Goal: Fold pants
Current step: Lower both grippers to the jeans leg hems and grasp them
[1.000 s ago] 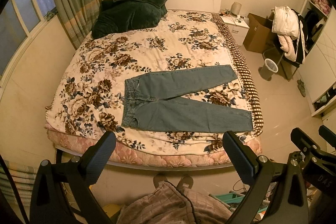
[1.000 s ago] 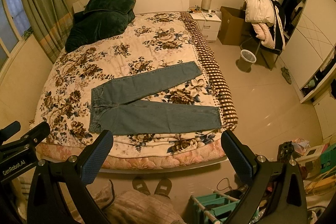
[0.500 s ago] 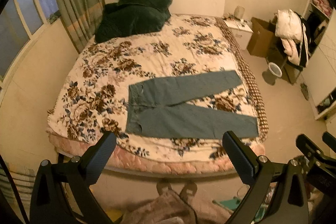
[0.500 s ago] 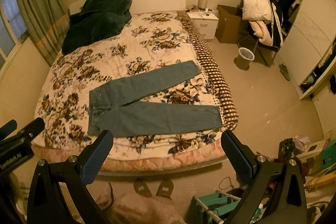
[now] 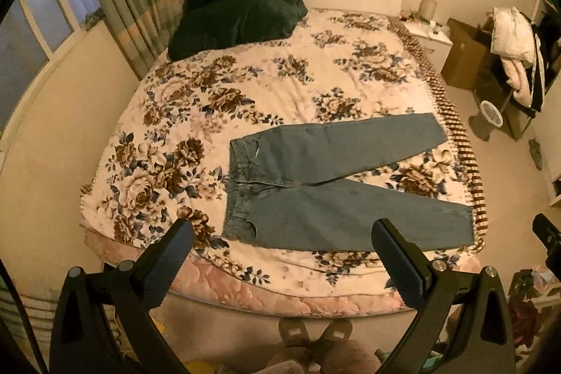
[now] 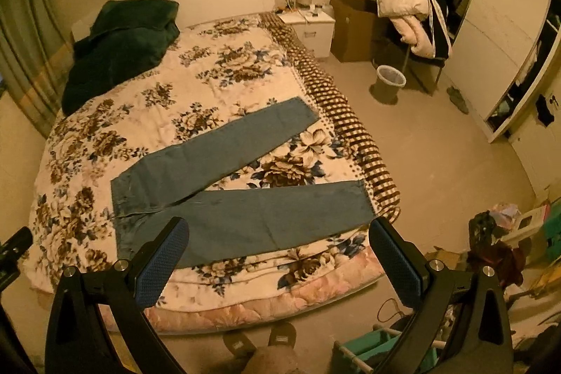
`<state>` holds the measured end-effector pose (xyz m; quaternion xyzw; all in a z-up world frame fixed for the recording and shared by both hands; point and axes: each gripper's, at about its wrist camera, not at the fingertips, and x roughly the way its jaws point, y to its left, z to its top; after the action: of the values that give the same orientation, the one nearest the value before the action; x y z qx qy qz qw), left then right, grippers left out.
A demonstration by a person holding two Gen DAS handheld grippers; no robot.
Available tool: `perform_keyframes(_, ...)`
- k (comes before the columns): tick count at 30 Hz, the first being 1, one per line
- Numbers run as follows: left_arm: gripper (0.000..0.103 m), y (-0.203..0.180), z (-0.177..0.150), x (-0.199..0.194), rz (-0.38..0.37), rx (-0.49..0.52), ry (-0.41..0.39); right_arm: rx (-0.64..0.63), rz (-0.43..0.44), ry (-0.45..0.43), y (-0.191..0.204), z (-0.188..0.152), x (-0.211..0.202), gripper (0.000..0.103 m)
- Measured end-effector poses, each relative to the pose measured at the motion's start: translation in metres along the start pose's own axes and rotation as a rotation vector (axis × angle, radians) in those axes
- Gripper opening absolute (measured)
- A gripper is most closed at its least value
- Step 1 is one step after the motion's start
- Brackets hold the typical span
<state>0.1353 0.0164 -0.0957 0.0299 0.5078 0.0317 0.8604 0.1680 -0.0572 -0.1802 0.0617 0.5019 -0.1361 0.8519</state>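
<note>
Blue-green jeans (image 5: 315,184) lie flat on a floral bedspread (image 5: 210,114), waistband to the left, the two legs spread apart in a V toward the right edge of the bed. They also show in the right wrist view (image 6: 228,195). My left gripper (image 5: 280,255) is open and empty, held in the air above the bed's near edge. My right gripper (image 6: 277,251) is open and empty, likewise in the air over the near edge, to the right of the left one.
A dark green blanket and pillow (image 5: 238,13) sit at the head of the bed. A nightstand (image 6: 312,27), cardboard box (image 6: 350,27), chair piled with clothes (image 6: 410,13), bin (image 6: 389,83) and wardrobe (image 6: 498,34) stand to the right. Slippered feet (image 6: 259,342) stand by the bed.
Both grippers have moved forward toward the bed, so the jeans sit larger and closer. Both stay open and empty.
</note>
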Motion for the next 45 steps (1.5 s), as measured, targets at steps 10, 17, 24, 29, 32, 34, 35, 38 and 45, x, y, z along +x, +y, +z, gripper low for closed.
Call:
perform_keyframes(10, 0.103, -0.005, 0.058, 0.123, 0.093, -0.009, 0.048, -0.16, 0.04, 0.094, 0.038, 0.063, 0.188, 0.103)
perform_keyframes(17, 0.103, -0.031, 0.116, 0.245, 0.141, -0.003, 0.121, -0.36, 0.071, 0.156, 0.079, 0.142, 0.345, 0.103)
perform_keyframes(24, 0.103, -0.057, 0.149, 0.413, 0.158, 0.101, 0.216, -0.566, 0.045, 0.248, 0.148, 0.183, 0.545, 0.103)
perform_keyframes(29, 0.103, -0.072, 0.16, 0.542, 0.123, 0.213, 0.314, -0.709, 0.009, 0.343, 0.205, 0.178, 0.679, 0.103)
perform_keyframes(32, 0.103, -0.078, 0.159, 0.602, 0.095, 0.315, 0.381, -0.818, -0.019, 0.408, 0.237, 0.173, 0.753, 0.103)
perform_keyframes(34, 0.102, -0.079, 0.161, 0.629, 0.075, 0.359, 0.408, -0.89, -0.036, 0.433, 0.25, 0.172, 0.784, 0.103)
perform_keyframes(35, 0.102, -0.08, 0.162, 0.643, 0.061, 0.406, 0.419, -0.925, -0.049, 0.449, 0.255, 0.17, 0.797, 0.103)
perform_keyframes(38, 0.102, -0.081, 0.166, 0.667, -0.004, 0.493, 0.435, -1.034, -0.015, 0.517, 0.269, 0.168, 0.829, 0.103)
perform_keyframes(45, 0.099, -0.082, 0.17, 0.687, -0.148, 0.583, 0.474, -1.198, 0.096, 0.62, 0.283, 0.171, 0.859, 0.099)
